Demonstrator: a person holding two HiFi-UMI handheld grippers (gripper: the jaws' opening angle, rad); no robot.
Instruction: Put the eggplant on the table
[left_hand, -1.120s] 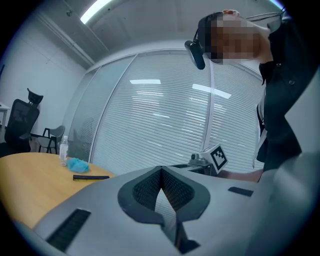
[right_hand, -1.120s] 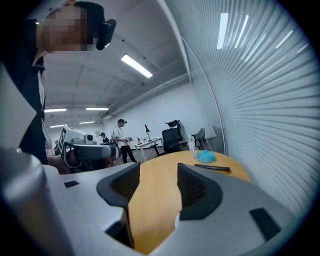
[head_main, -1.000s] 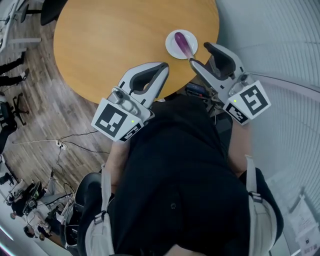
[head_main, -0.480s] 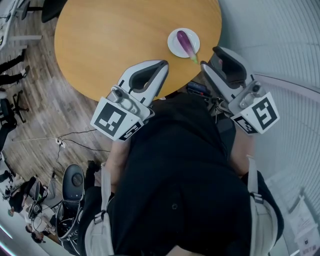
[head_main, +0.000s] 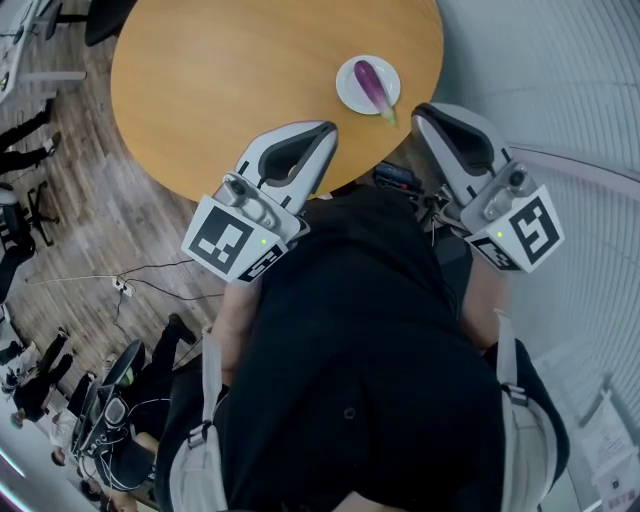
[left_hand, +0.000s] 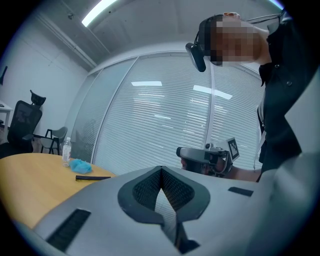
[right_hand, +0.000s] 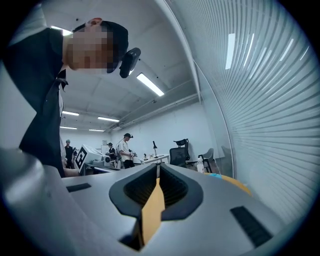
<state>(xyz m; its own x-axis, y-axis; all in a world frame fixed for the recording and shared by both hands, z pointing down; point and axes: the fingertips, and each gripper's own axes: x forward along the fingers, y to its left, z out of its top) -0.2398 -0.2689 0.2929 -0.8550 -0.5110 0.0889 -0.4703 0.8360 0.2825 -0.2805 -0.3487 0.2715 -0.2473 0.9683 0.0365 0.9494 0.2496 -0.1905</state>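
Observation:
A purple eggplant (head_main: 374, 87) with a green stem lies on a small white plate (head_main: 350, 95) near the right edge of the round wooden table (head_main: 230, 80). My right gripper (head_main: 418, 108) hovers just short of the plate, off the table's edge. Its jaws are closing, their tips meet, and nothing is between them (right_hand: 158, 165). My left gripper (head_main: 330, 128) is held at the table's near edge, shut and empty (left_hand: 161, 168). Neither gripper touches the eggplant.
Slatted blinds (head_main: 560, 80) run along the right side. On the table's far part stand a water bottle (left_hand: 66, 150), a blue cloth (left_hand: 80, 166) and a thin black object (left_hand: 93, 177). Cables (head_main: 120, 288) lie on the wooden floor; office chairs and people are beyond.
My right gripper pulled back from the eggplant's stem end, and its jaws went from wide open to closed. The eggplant stayed on the plate. The left gripper kept still.

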